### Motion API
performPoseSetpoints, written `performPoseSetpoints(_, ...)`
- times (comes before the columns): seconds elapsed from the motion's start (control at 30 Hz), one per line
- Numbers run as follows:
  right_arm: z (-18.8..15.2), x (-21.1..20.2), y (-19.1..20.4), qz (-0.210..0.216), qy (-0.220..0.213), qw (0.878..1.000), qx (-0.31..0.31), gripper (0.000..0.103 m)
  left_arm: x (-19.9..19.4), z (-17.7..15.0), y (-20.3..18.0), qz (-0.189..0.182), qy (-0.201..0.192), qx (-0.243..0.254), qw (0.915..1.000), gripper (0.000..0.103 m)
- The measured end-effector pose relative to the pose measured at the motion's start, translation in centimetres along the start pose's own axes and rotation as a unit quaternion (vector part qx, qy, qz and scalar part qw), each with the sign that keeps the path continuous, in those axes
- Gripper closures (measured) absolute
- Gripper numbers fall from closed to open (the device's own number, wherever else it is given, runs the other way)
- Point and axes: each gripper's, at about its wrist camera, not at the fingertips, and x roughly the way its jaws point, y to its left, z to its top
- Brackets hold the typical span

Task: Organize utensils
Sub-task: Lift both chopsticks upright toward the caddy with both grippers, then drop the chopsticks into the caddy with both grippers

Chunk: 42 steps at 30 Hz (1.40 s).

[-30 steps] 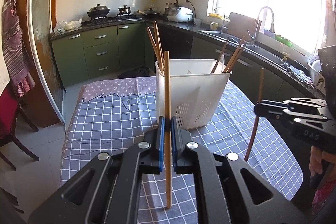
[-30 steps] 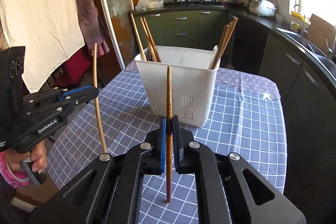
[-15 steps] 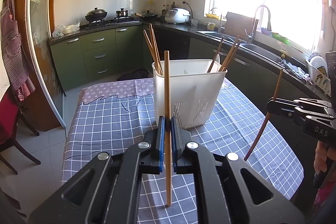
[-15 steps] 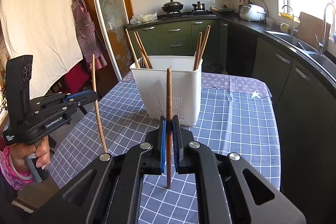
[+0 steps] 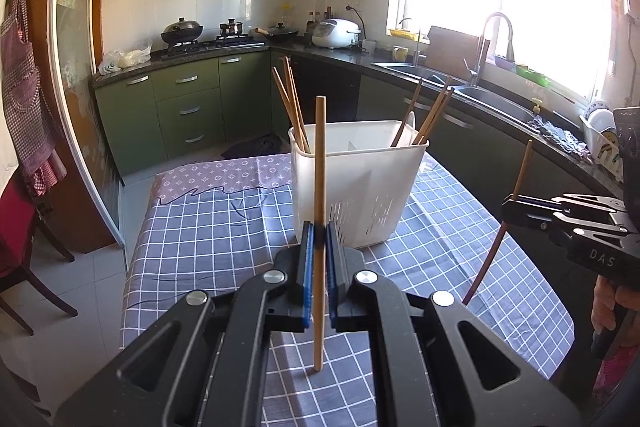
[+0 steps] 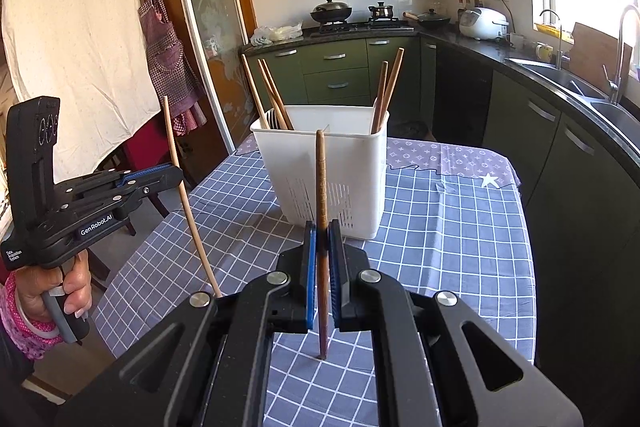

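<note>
A white plastic utensil holder [image 5: 356, 183] [image 6: 332, 167] stands on the checked tablecloth, with several chopsticks leaning in its left and right compartments. My left gripper [image 5: 319, 239] is shut on a light wooden chopstick [image 5: 319, 163], held upright in front of the holder. My right gripper [image 6: 322, 239] is shut on a dark brown chopstick [image 6: 321, 179], also upright and short of the holder. In the left wrist view the right gripper [image 5: 510, 205] shows at the right edge with its dark chopstick [image 5: 520, 171]. The right wrist view catches the left gripper [image 6: 174, 175] at the left with its light chopstick [image 6: 188, 203].
The table [image 5: 200, 227] [image 6: 460, 211] carries a blue-and-white checked cloth and a purple patterned strip at its far end. Green kitchen cabinets [image 5: 180, 107], a stove with pots [image 5: 182, 31] and a sink [image 5: 440, 83] run behind and to the right. A red chair [image 5: 20, 227] stands at the left.
Both grippers have drawn back a little from the holder, which looks smaller and farther. Each still grips its chopstick upright.
</note>
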Motion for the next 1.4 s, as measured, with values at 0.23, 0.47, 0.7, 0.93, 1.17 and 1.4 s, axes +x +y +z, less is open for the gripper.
performPoseSetpoints(0.23, 0.0, 0.1, -0.2, 0.002, 0.000, 1.000, 0.002, 0.096, -0.7, 1.5, 0.0, -0.007, -0.010, 0.003, 0.9999, 0.097)
performPoseSetpoints(0.47, 0.1, 0.1, -0.3, 0.009, 0.000, 1.000, 0.001, 0.096, -1.2, 4.7, -0.3, -0.029, -0.008, 0.003, 0.9995, 0.097)
performPoseSetpoints(0.7, 0.1, 0.2, -0.7, 0.013, 0.001, 1.000, 0.004, 0.096, -3.3, 9.7, -0.9, -0.045, -0.038, 0.011, 0.9982, 0.097)
performPoseSetpoints(0.93, 0.1, 0.3, -0.7, 0.017, 0.003, 1.000, 0.004, 0.096, -4.6, 15.4, -2.0, -0.033, -0.093, 0.018, 0.9949, 0.097)
performPoseSetpoints(1.17, 0.0, -0.1, -0.9, 0.022, 0.001, 1.000, 0.008, 0.096, -0.8, 17.8, -2.6, -0.010, -0.101, 0.014, 0.9947, 0.097)
performPoseSetpoints(1.4, -0.1, -0.2, -1.1, 0.022, 0.001, 1.000, 0.011, 0.096, 5.1, 15.7, -1.7, 0.002, -0.040, 0.007, 0.9992, 0.097)
